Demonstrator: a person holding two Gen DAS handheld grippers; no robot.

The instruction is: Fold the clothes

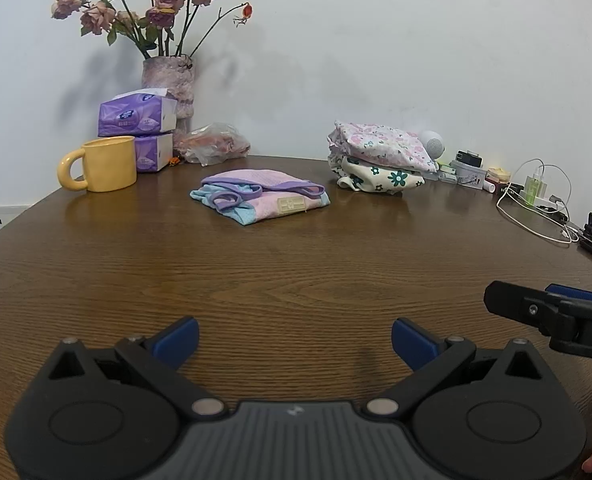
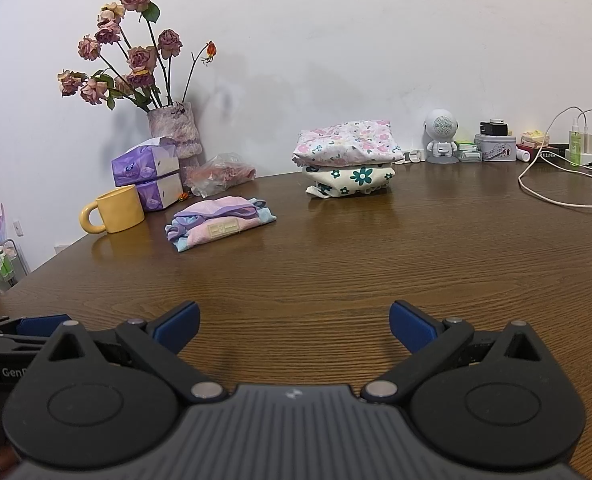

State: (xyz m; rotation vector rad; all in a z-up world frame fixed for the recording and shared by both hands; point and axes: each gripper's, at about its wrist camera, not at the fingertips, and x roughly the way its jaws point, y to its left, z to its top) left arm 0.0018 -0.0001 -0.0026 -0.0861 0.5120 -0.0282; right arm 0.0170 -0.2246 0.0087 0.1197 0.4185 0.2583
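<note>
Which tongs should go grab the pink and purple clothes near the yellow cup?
Probably the left tongs. The pink and purple garment lies almost straight ahead of them, while it sits off to the left of the right tongs. Both are open and empty above the table.

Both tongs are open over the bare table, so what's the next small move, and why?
Probably bring the left tongs forward toward the pink and blue garment, and consider placing it on the floral stack. Both it and the stack already look folded, no unfolded clothes are in view, and the right tongs are likewise open, holding nothing.
</note>
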